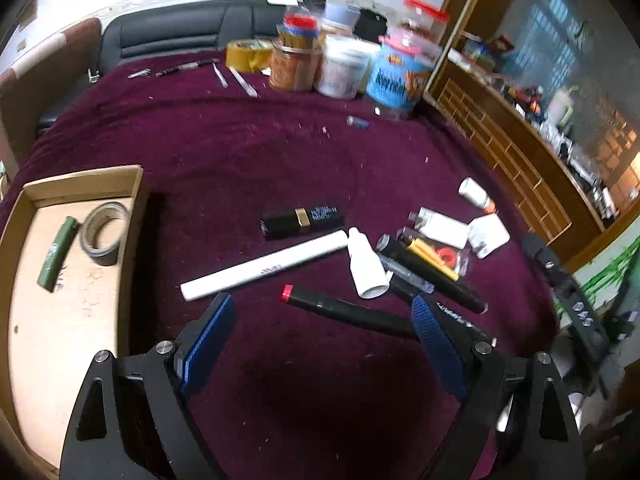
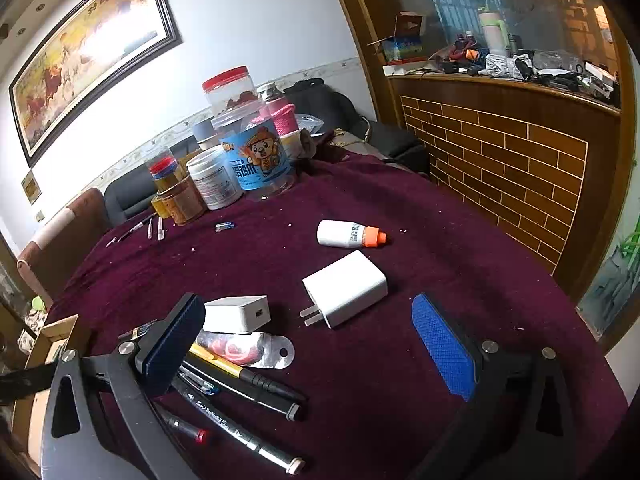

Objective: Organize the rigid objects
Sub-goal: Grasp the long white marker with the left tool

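Note:
My left gripper point(image 1: 324, 312) is open and empty above the maroon cloth, just short of a black marker with a red tip point(image 1: 344, 310) and a long white tube point(image 1: 264, 266). A black lipstick point(image 1: 302, 220), a white dropper bottle point(image 1: 366, 264) and several pens point(image 1: 432, 270) lie beyond. A cardboard box point(image 1: 86, 184) at the left holds a tape roll point(image 1: 104, 232) and a green stick point(image 1: 58, 254). My right gripper point(image 2: 308, 316) is open and empty, with a white plug charger point(image 2: 346, 288) between its fingers' line, a second charger point(image 2: 236, 314) and pens point(image 2: 248, 380) at its left finger.
Jars and bottles point(image 2: 256, 152) stand at the table's far side, with a yellow tape roll point(image 1: 248, 54) and thin metal tools point(image 1: 236, 76). An orange-capped white bottle point(image 2: 352, 234) lies mid-table. A brick-patterned wooden counter point(image 2: 500, 160) bounds the right side. A sofa point(image 1: 180, 28) is behind.

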`<state>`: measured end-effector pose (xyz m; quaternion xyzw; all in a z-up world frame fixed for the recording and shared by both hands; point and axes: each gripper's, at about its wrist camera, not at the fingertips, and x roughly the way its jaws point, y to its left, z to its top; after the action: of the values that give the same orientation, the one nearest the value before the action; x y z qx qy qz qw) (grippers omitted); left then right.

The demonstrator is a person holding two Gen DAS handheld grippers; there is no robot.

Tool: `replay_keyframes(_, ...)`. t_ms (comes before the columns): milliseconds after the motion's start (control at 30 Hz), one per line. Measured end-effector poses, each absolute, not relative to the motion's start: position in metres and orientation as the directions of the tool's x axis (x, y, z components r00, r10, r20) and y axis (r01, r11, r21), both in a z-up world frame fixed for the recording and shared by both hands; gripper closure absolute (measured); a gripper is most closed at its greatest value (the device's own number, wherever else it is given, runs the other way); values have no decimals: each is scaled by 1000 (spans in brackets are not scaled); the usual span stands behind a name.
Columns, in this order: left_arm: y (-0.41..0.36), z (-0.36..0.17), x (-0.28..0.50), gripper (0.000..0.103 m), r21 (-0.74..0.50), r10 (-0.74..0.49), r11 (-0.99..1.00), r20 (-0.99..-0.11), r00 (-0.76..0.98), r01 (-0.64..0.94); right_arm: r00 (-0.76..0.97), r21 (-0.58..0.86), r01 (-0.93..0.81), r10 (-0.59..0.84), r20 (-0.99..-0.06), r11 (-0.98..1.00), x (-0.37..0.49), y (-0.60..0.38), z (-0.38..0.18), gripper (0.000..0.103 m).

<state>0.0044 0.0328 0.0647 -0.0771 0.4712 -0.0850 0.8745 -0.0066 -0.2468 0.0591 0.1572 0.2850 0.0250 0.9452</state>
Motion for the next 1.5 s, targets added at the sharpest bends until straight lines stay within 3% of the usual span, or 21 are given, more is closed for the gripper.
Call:
replay_keyframes(367,61,36,46,18,-112,-107,994,-877,469,17,808,289,37,141,-571,957,1,-239,51,0)
replay_keyframes(500,55,12,54,18,-83,-106,994,-905,412,73,792,258,33,132,-596,966,5,-233,47,0)
replay_keyframes(533,49,13,51,35,-43,-82,994,-902,424,102,791,251,31,130,-598,967,5,-232,47,0)
replay_keyframes(567,43,15,46,58,3,-54,992,-897,440,126,791,246,29,129,-598,969,5,-231,46,0)
replay_keyframes(633,35,20,31,85,-17,-101,981,-896,433,193,792,238,27,125,-597,971,4,-229,46,0)
replay_keyframes(667,32,21,23,88,-39,-129,975,-900,417,218,792,236,26,124,-598,971,4,-229,46,0)
replay_keyframes(900,19,21,-3,84,-9,-119,969,-892,436,247,787,231,26,122,-605,973,6,-228,45,0)
replay_keyframes(1033,4,19,8,61,-1,-121,969,-875,468,248,782,228,26,123,-611,973,7,-227,43,0)
replay_keyframes(1067,0,18,10,60,19,-111,968,-864,491,252,781,229,24,124,-612,973,7,-227,43,0)
replay_keyframes(1100,-1,17,16,61,25,-110,967,-856,504,253,779,229,21,128,-614,973,8,-227,42,0)
replay_keyframes(1133,2,18,18,72,2,-127,969,-856,501,249,776,230,16,133,-616,973,9,-227,41,0)
replay_keyframes(1167,5,20,16,92,-32,-143,973,-858,493,228,774,234,13,138,-618,972,9,-227,40,0)
replay_keyframes(1233,15,30,6,92,-131,-231,964,-847,479,233,768,249,14,149,-623,968,11,-229,38,0)
replay_keyframes(1500,90,83,-66,92,-339,-375,924,-711,594,177,744,316,84,151,-651,945,15,-245,30,0)
